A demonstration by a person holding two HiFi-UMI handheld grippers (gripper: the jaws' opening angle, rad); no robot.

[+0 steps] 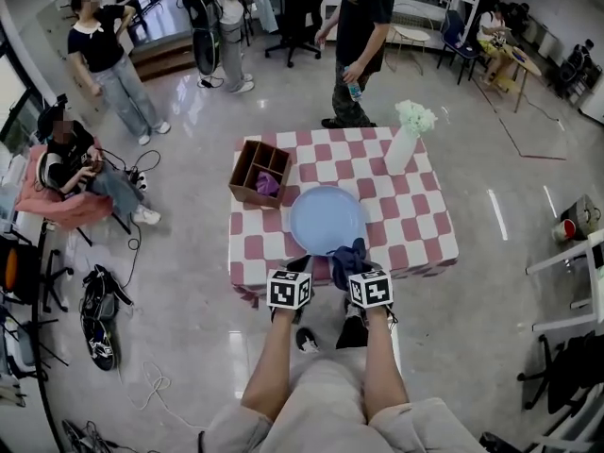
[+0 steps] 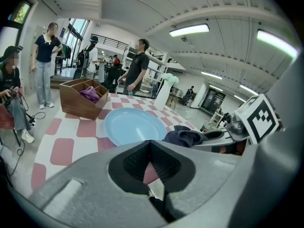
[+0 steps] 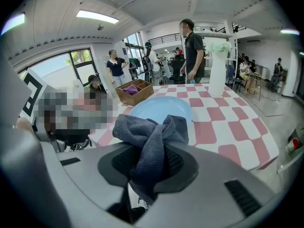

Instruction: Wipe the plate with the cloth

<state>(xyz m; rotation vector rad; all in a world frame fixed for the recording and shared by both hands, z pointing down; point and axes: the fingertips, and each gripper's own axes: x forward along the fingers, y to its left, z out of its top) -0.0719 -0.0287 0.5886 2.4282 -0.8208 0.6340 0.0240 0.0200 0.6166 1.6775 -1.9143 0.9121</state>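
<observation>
Right gripper (image 1: 356, 266) clamps cloth (image 3: 152, 137) at plate's (image 1: 326, 217) five o'clock; left gripper (image 1: 299, 266) sits closed, empty. Bunched cloth may slip mid-wipe.

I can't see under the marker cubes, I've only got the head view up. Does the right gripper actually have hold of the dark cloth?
Observer: Yes. In the right gripper view the right gripper has its jaws clamped on the dark cloth, which bunches up above them.
Operator: And the left one, is it holding anything?
Observer: No. The left gripper view shows the left gripper with its jaws together and nothing between them.
Operator: Is the cloth down on the plate?
Observer: From the left gripper view the cloth sits at the rim of the blue plate. I cannot tell whether it touches.
</observation>
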